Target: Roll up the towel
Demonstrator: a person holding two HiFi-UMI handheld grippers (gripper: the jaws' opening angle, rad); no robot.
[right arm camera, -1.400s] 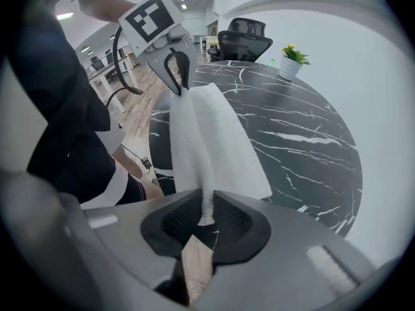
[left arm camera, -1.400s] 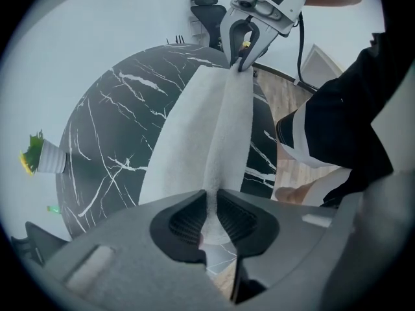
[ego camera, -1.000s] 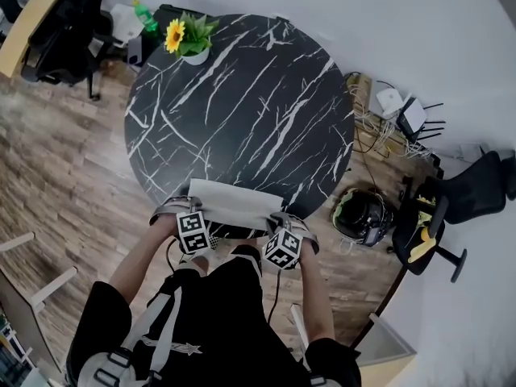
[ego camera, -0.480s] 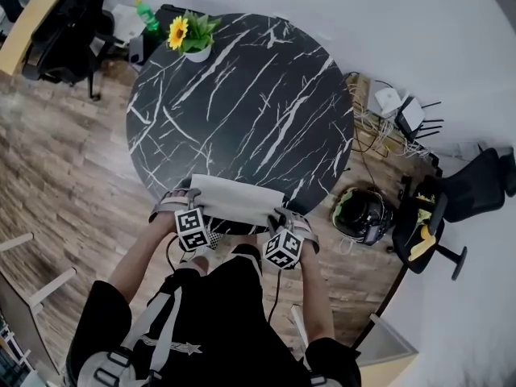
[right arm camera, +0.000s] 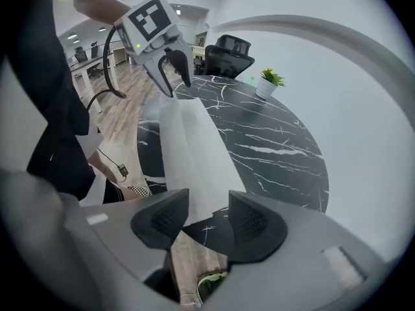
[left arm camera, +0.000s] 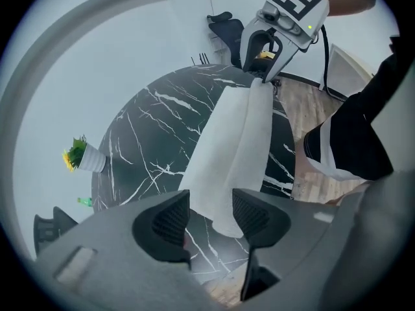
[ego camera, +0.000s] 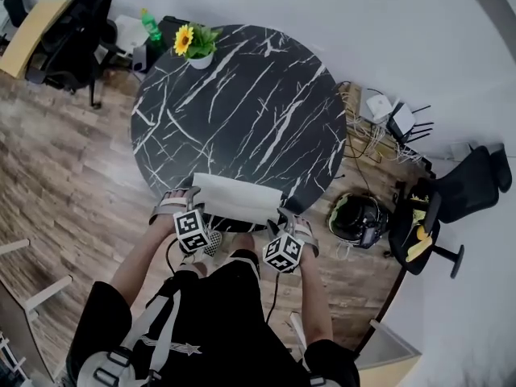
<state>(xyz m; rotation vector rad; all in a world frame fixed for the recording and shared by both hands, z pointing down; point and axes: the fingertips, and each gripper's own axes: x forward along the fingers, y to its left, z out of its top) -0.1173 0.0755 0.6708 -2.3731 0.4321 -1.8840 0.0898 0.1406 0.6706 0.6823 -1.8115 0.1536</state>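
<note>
1. At the table's 6 o'clock edge in the head view, the towel lies as a folded white band along the rim. The left gripper is at its 9 o'clock end and the right gripper at its 4 o'clock end. From here the marker cubes and hands cover the jaws, so their gap does not show. A flower pot stands at the table's 11 o'clock rim, and a chair is on the floor out at 3 o'clock.
2. The left gripper view shows what the head view hides. The left gripper's jaws stand wide apart and have just been opening. The towel's near end lies between the pads, with dark table showing beside the left pad, so nothing is clamped. The band runs off toward 1 o'clock to the right gripper, which hangs at its far end. The flower pot sits at 9 o'clock.
3. In the right gripper view the right gripper's jaws are also wide and have just been opening. The towel's corner ends between them, nearer the left pad, and it is not gripped. The table's edge and the floor show through the gap. The band runs toward 11 o'clock to the left gripper, whose fingers are spread over the far end.
</note>
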